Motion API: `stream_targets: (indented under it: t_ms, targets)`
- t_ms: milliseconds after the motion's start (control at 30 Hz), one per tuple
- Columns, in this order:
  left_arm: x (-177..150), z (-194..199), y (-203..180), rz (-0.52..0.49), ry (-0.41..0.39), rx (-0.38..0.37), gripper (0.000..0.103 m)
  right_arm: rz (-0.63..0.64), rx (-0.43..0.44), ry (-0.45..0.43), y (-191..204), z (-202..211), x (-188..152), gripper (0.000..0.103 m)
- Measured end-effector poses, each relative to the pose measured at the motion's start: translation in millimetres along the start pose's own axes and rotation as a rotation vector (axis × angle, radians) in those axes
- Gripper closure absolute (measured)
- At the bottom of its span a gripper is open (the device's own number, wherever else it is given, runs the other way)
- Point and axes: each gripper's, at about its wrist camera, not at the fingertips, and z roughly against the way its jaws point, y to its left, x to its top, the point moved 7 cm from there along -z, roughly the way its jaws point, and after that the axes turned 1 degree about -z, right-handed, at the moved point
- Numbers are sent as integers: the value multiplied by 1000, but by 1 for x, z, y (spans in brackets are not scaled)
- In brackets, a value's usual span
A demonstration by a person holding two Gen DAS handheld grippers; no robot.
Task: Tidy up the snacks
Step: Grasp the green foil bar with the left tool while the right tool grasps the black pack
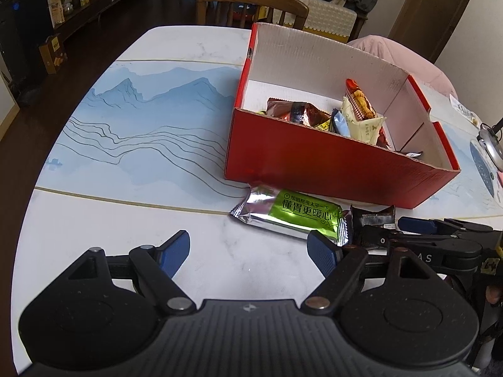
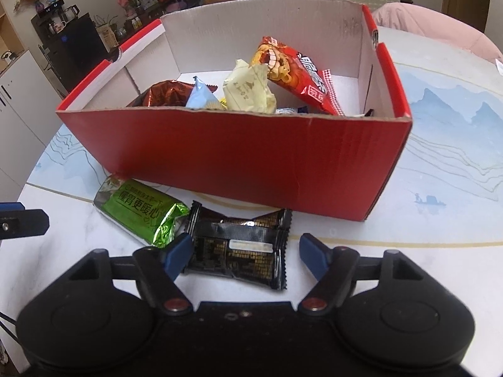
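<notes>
While the right gripper (image 2: 245,249) stands released, its jaws spread around the black snack packet (image 2: 239,248) lying on the table (image 2: 393,270), nothing is yet held. The left gripper (image 1: 248,251) is likewise released and empty, low over bare tabletop, with its right finger near the crimped end of the green snack packet (image 1: 292,216).

Likely faults, as judgements:
- The left finger (image 2: 179,254) of the right gripper sits just beside the green packet's foil end; closing could pinch both wrappers together.
- Slick, flat foil may slide out of the pads or crumple if gripped by its edge.
- The two grippers work close together and could collide.

The red cardboard box (image 2: 235,157) stands just behind both packets and already holds several snacks. Its tall front wall blocks a direct path; a lifted packet must clear the rim.
</notes>
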Motion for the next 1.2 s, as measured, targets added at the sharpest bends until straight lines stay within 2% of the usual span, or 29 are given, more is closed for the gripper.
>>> stream_targets:
  t_ms: [133, 300, 433, 700, 767, 833, 967, 1200]
  targets:
    - [4, -7, -2, 22, 3, 26, 21, -8, 28, 11, 0, -4, 0, 40]
    - [8, -18, -4, 85, 19, 42, 21, 0, 39, 8, 0, -3, -1, 44]
    - [10, -27, -7, 144, 29, 45, 21, 3, 52, 8, 0, -2, -2, 55]
    - [15, -48, -16, 271, 52, 64, 21, 16, 87, 20, -7, 8, -11, 61]
    - [16, -56, -24, 259, 79, 49, 21, 10, 100, 28, -12, 11, -13, 61]
    - [16, -64, -38, 200, 123, 24, 21, 7, 109, 33, -16, 15, -15, 62]
    - [13, -76, -66, 16, 173, 91, 21, -15, 137, 43, -26, 21, -20, 64]
    - [8, -90, -76, 8, 228, 131, 21, -20, 164, 51, -31, 27, -24, 65]
